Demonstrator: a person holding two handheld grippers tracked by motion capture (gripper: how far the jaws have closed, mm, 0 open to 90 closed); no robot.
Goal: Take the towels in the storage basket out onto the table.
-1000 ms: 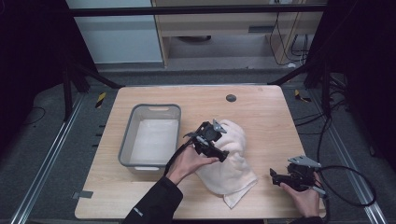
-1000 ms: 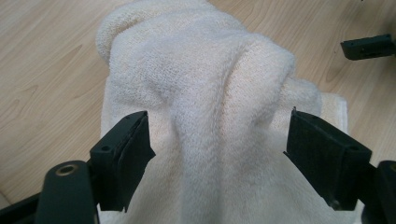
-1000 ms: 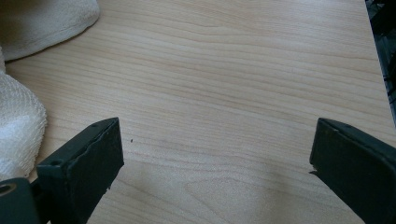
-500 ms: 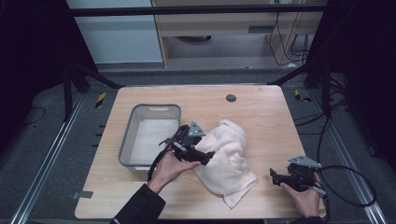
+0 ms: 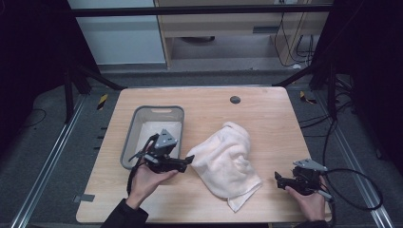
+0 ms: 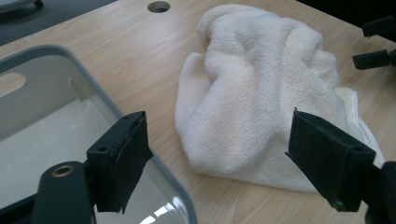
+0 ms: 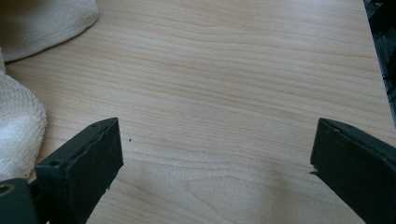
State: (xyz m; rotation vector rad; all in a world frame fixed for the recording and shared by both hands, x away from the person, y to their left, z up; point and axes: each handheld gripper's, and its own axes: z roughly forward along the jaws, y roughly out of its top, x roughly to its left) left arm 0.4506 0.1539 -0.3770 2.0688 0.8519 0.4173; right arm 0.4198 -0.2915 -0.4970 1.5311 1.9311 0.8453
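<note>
Two grippers sit over a pale wooden worktop [image 5: 266, 118], one at each side of a crumpled towel. Farthest left is a grey plastic bin [image 5: 142, 116], rectangular with rounded corners, its long side running away from the person; its pale floor looks bare. At the bin's near right corner the person's left hand [image 5: 145, 183] holds the left gripper [image 5: 187, 160], which points right toward the towel. In the left gripper view its black fingers [image 6: 122, 156] stand wide apart with nothing between them; one hangs over the bin's rim and the other lies in front of the towel's near edge, close to the cloth, though contact cannot be told.

The white towel [image 5: 227, 159] lies bunched near the middle of the worktop, just right of the bin and apart from it, with a flat corner trailing toward the near edge. Beyond it, toward the far edge, a small dark round hole [image 5: 235, 99] is set in the wood.

At the near right corner the right hand [image 5: 309, 202] holds the right gripper [image 5: 278, 178], well apart from the towel and pointing left at it. Its fingers [image 7: 86, 161] are also spread wide over bare wood, holding nothing. A black cable [image 5: 361, 190] loops from it off the right edge.
</note>
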